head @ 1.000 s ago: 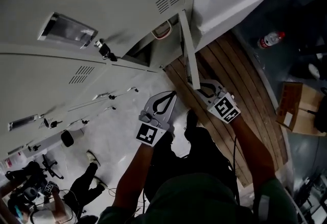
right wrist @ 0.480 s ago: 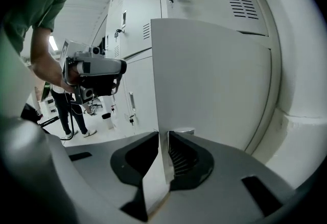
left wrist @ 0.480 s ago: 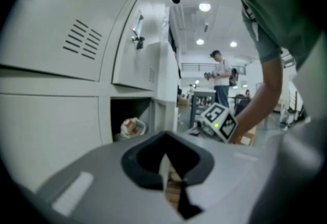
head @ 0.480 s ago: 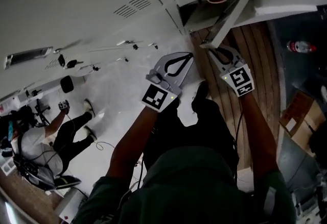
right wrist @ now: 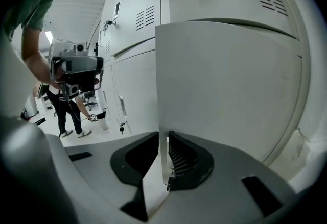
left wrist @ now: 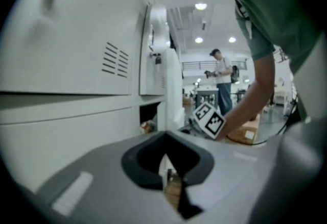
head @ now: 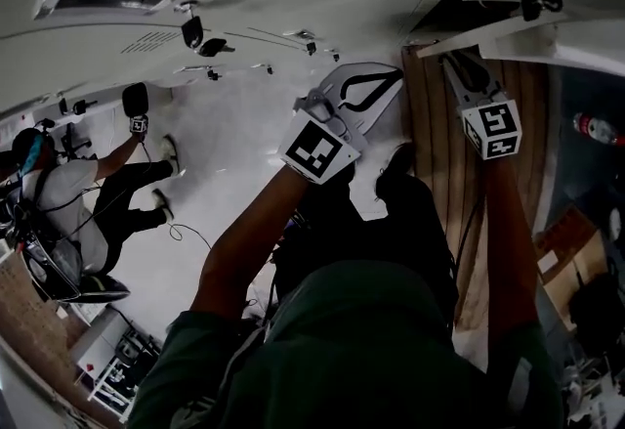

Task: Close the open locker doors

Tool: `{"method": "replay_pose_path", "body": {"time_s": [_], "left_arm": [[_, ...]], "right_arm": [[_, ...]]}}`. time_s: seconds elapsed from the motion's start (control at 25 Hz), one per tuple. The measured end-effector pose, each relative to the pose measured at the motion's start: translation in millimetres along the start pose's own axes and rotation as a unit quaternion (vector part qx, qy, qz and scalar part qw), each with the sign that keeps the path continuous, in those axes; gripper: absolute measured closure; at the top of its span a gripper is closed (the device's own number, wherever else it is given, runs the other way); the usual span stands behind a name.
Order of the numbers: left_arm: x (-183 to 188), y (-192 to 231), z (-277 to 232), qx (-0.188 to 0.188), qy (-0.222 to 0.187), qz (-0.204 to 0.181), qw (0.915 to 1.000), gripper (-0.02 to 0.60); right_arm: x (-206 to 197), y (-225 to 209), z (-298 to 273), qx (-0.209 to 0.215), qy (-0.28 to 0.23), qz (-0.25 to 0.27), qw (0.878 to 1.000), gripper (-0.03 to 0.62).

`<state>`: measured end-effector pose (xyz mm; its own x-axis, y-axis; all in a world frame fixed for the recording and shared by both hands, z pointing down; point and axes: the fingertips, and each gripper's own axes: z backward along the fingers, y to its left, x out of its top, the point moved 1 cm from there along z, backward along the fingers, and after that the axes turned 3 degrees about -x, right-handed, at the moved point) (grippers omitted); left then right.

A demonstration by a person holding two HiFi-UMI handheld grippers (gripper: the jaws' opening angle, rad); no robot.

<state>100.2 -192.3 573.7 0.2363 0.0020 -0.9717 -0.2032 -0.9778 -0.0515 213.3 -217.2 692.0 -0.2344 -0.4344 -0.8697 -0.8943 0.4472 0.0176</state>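
The open locker door sticks out from the white lockers at the top right of the head view. My right gripper is at its free edge. In the right gripper view the door fills the frame, and its thin edge runs down between the jaws of the right gripper, which are shut on it. My left gripper hangs just left of the door, shut, with nothing in it. In the left gripper view the left gripper points at the open compartment and the door.
Closed locker doors with keys in their locks run across the top left. A person with camera gear stands on the white floor at the left. A wooden strip, a bottle and a cardboard box lie to the right.
The head view has swung round and both grippers have moved up toward the lockers. The right gripper has stayed at the edge of the open door throughout.
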Motion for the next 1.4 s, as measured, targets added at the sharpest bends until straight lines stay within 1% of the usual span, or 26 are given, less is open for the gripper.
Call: {"method": "replay_pose_path", "body": {"time_s": [0.2, 0.52, 0.56, 0.64, 0.84, 1.0, 1.2, 1.4], "left_arm": [[-3, 2, 10, 0.009, 0.0, 0.0, 1.0, 0.58], [0, 25, 40, 0.023, 0.0, 0.001, 0.9997, 0.58], [1, 28, 44, 0.025, -0.001, 0.001, 0.9997, 0.58], [4, 32, 49, 0.028, -0.003, 0.0, 0.9996, 0.58], [16, 38, 59, 0.028, -0.012, -0.006, 0.9995, 0.58], [28, 40, 66, 0.025, -0.014, -0.015, 0.9995, 0.58], [48, 39, 81, 0.027, -0.018, -0.031, 0.999, 0.58], [78, 36, 100, 0.033, -0.021, -0.06, 0.9974, 0.58]], "right_arm": [[5, -14, -12, -0.018, 0.005, 0.0, 1.0, 0.536], [28, -34, -42, -0.061, 0.009, -0.021, 0.998, 0.536], [29, -37, -44, -0.066, 0.012, -0.025, 0.997, 0.573], [28, -40, -44, -0.069, 0.019, -0.031, 0.997, 0.58], [28, -40, -44, -0.068, 0.057, -0.04, 0.995, 0.579], [35, -37, -41, -0.068, 0.069, -0.069, 0.993, 0.579], [64, -23, -22, -0.065, 0.048, -0.092, 0.992, 0.579], [115, -5, 14, -0.06, -0.003, -0.09, 0.994, 0.579]]}}
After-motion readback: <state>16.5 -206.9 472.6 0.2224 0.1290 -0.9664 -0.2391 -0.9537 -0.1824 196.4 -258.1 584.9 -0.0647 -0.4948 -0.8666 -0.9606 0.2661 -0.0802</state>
